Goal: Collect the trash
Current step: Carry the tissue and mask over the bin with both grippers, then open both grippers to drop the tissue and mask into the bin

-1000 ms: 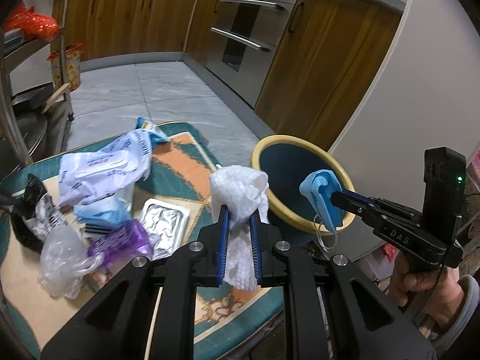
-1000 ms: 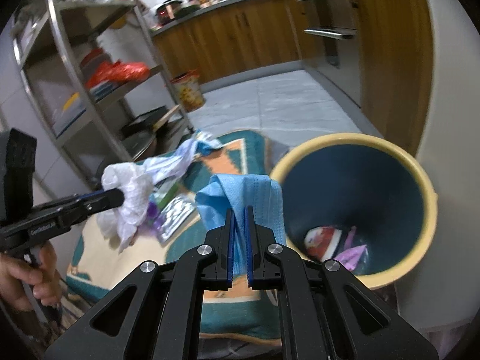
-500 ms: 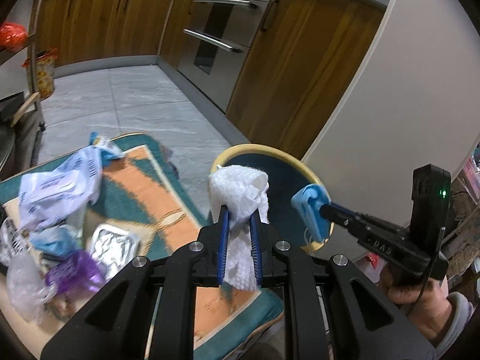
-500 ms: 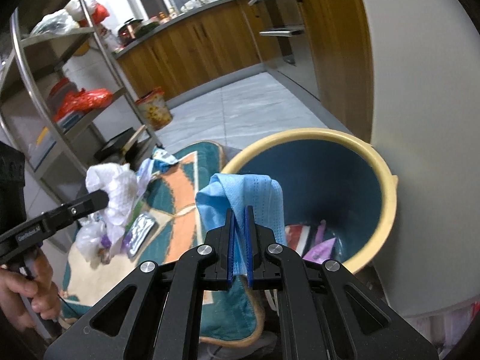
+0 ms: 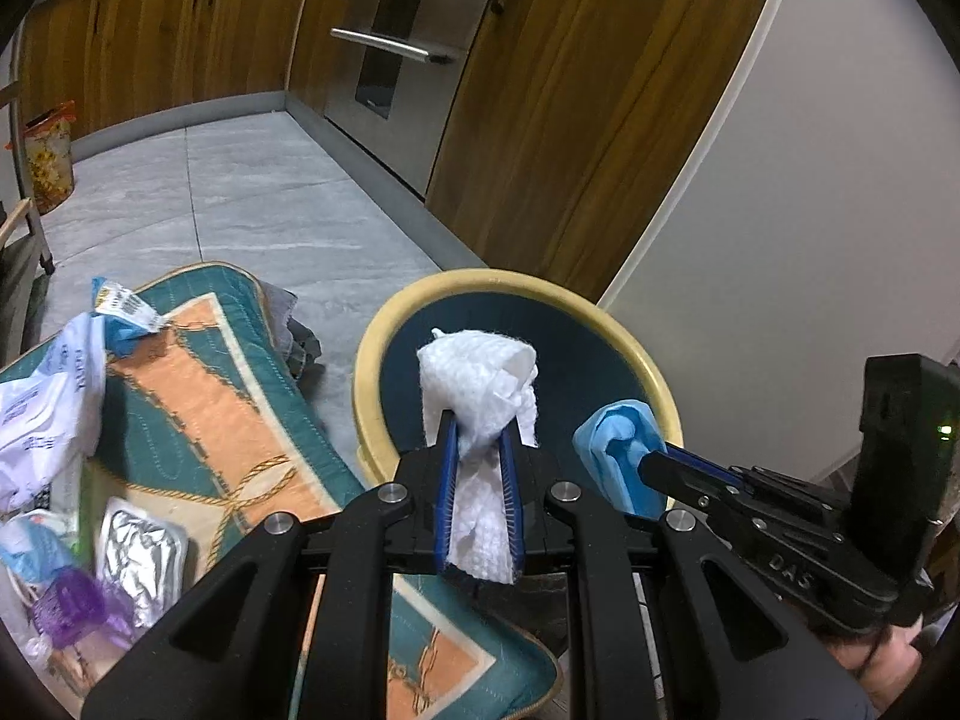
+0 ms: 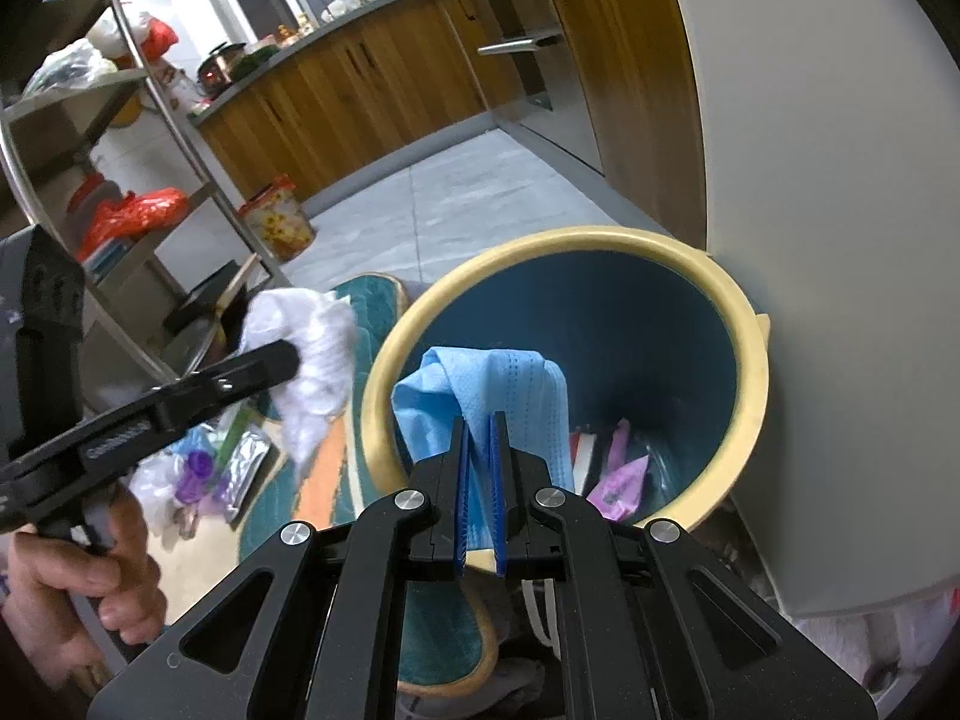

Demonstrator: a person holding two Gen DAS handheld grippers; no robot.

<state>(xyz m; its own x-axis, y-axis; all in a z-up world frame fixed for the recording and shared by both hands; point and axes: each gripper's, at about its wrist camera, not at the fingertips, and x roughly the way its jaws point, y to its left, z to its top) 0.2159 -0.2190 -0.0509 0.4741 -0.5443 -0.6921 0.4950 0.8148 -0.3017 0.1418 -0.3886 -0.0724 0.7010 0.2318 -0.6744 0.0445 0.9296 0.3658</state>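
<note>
Bin [image 6: 744, 354]: yellow rim, dark blue inside. Mask [image 6: 486, 384] light blue, tissue [image 5: 480, 378] white. Mat [image 5: 222, 396] beside bin: teal border, orange centre, gold rope pattern.

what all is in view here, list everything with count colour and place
paper towel: 1, white, gripped in left tool
face mask: 1, blue, gripped in right tool
bin: 1, blue with yellow rim, on the floor by the wall, wrappers at the bottom
mat: 1, teal and orange, beside bin
foil tray: 1, silver, on mat
purple wrapper: 1, on mat
white bag: 1, on mat
shelf rack: 1, metal, far left
left tool: shut on paper towel
right tool: shut on face mask
</note>
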